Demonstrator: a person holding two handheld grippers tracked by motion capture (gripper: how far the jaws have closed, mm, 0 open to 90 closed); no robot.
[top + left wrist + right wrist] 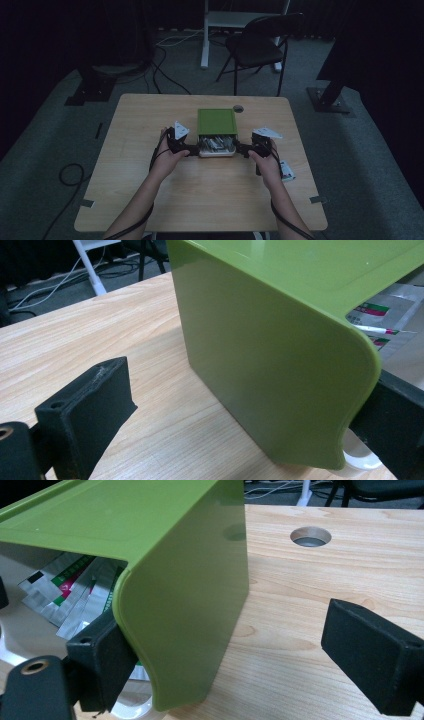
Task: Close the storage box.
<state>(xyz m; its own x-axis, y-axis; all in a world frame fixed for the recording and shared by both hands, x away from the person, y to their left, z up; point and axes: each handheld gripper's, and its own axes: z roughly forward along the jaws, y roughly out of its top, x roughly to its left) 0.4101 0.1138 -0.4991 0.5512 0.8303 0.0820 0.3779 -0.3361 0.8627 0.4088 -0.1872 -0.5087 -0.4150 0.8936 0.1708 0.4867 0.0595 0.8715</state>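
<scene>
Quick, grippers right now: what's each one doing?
Left gripper: open, fingers straddling the left wall of the green box, not clamped.
Right gripper: open, fingers straddling the box's right wall, one inside by the foil packets.

A drawer (pixel 216 148) of packets (pixel 215 144) juts from the box (pixel 216 121) mid-table (pixel 200 195).

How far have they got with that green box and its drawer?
The white drawer already sticks partway out of the green box, showing foil packets inside. Right now the left gripper and right gripper straddle the box's front side walls, fingers open. Whether the drawer goes fully out or back in is what remains.
</scene>
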